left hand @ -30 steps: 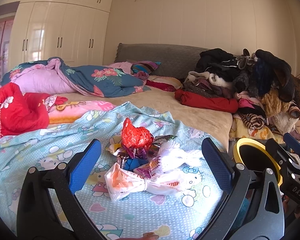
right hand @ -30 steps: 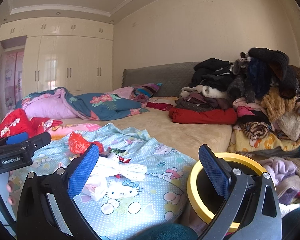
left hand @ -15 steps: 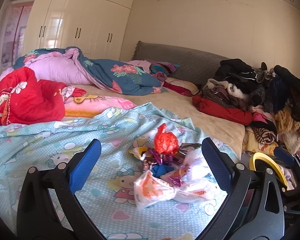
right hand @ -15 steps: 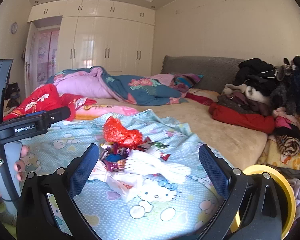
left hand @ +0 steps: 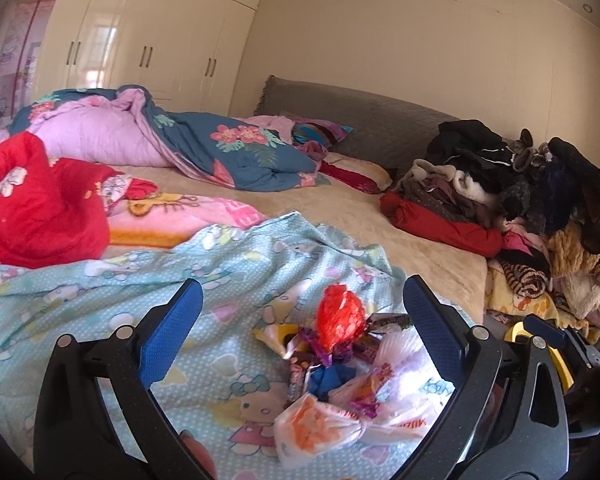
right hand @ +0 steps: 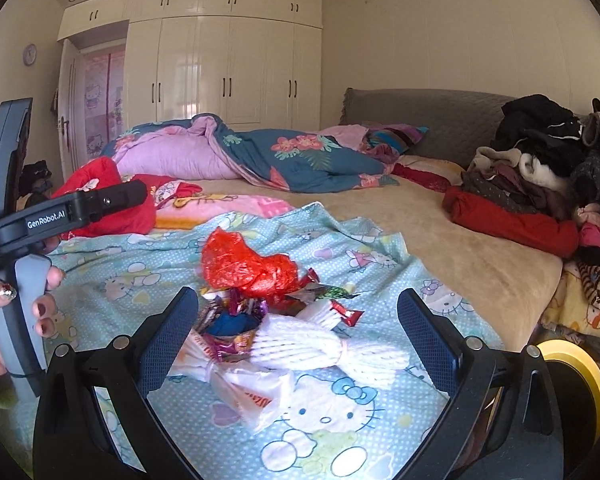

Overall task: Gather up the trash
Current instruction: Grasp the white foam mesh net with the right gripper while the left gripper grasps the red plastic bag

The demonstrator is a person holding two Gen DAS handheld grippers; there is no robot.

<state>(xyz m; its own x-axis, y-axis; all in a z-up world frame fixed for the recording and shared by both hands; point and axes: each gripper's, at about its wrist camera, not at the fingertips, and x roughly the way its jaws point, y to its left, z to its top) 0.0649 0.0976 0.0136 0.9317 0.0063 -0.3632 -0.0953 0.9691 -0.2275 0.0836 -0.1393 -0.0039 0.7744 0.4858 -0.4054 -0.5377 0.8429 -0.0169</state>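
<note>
A heap of trash lies on the light-blue cartoon-cat sheet: a crumpled red plastic bag, candy wrappers, a white foam net sleeve and a white-orange plastic bag. My left gripper stands open just short of the heap, which shows mostly toward its right finger. My right gripper is open too, with the heap framed between its fingers. Neither holds anything. The left gripper's body and a hand on its handle appear at the left of the right wrist view.
A yellow-rimmed bin stands off the bed's right corner. Piled clothes fill the right side of the bed. A red garment, a pink blanket and a blue floral quilt lie behind. White wardrobes line the far wall.
Both views have swung left and drawn nearer the heap. The yellow bin has slid toward the right edge of both views. Both grippers stayed open.
</note>
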